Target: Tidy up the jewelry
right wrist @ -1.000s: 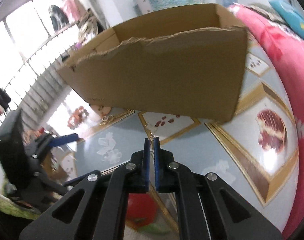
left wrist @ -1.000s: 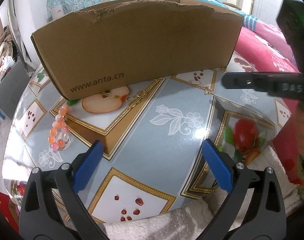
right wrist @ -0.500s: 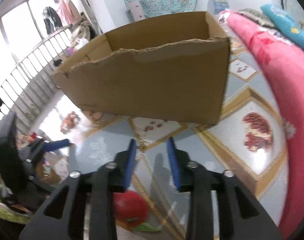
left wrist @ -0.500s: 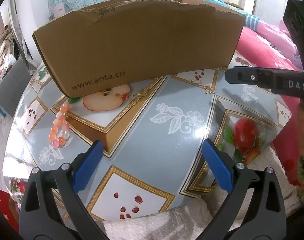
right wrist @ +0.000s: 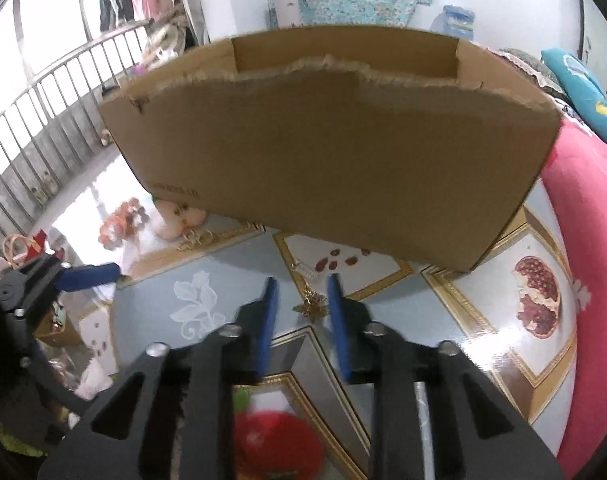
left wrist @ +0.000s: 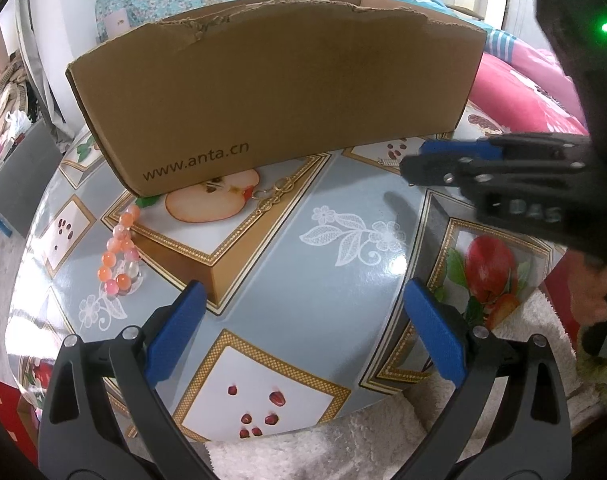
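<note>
The right claw (right wrist: 301, 292) hangs just above the round table (left wrist: 323, 280) with its blue pads a little apart, having just been closing, and a small gold flower-shaped pendant on a fine chain (right wrist: 312, 307) lies on the patterned tabletop between the pads, which do not press on it. The left claw (left wrist: 303, 320) is released, its pads spread wide over bare tabletop with nothing between them. A torn brown cardboard box (left wrist: 279, 92) (open-topped, with a web address printed on its side) stands at the far side of the table. Beside its left corner lies an orange and pink bead bracelet (left wrist: 119, 252), and a thin gold chain (left wrist: 273, 196) rests just before the box.
</note>
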A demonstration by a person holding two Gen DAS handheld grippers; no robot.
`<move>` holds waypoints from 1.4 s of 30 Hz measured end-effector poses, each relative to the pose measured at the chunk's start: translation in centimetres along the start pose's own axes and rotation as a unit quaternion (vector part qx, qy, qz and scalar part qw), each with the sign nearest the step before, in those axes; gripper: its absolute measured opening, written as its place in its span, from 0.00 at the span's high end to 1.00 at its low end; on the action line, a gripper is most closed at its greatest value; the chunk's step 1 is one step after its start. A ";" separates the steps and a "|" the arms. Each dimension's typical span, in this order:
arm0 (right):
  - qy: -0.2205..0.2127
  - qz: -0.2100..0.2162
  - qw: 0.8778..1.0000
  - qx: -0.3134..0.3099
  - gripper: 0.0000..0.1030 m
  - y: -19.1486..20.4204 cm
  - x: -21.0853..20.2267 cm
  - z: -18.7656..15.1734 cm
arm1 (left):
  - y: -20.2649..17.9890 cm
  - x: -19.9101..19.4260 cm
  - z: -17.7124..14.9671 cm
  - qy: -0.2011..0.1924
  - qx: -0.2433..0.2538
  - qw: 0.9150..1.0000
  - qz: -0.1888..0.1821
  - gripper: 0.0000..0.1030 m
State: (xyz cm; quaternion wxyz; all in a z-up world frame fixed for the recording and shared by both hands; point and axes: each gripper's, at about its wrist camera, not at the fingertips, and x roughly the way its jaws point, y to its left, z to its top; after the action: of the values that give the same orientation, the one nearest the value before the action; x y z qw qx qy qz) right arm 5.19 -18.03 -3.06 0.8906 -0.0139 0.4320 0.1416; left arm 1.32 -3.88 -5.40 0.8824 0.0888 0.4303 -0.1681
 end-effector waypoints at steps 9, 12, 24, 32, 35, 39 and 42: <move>0.011 -0.001 1.000 0.009 0.87 -0.4 -0.8 -1.2 | -0.1 -0.1 0.0 0.000 0.002 1.000 -0.001 0.07; 0.014 0.005 1.000 0.015 0.87 -0.7 -1.1 -1.6 | -0.1 -0.1 0.0 0.000 0.002 1.000 0.000 0.07; -0.006 0.047 0.997 0.054 0.80 -2.7 -3.3 -2.3 | -0.1 0.0 0.2 0.006 0.002 1.000 -0.001 0.07; -0.015 0.042 0.996 0.073 0.80 -4.0 -4.2 -4.1 | -0.1 -0.1 0.5 0.005 0.012 1.000 -0.023 0.07; -0.022 0.048 0.995 0.082 0.80 -4.5 -4.2 -4.3 | -0.3 -1.0 1.2 -0.018 0.011 0.998 -0.057 0.08; -0.027 0.060 0.994 0.091 0.80 -5.2 -3.8 -4.4 | -2.3 -1.8 2.2 -0.051 0.054 0.995 -0.067 0.13; -0.032 0.071 0.992 0.099 0.80 -5.9 -3.6 -4.5 | -3.8 -1.4 3.0 -0.048 0.080 0.992 -0.081 0.28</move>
State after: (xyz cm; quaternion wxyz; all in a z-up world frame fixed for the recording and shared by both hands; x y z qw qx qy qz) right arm 1.21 -25.19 -3.71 0.8886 0.1092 0.4155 0.1609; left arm 1.30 -8.05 -2.54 0.8754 0.1158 0.3788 -0.2771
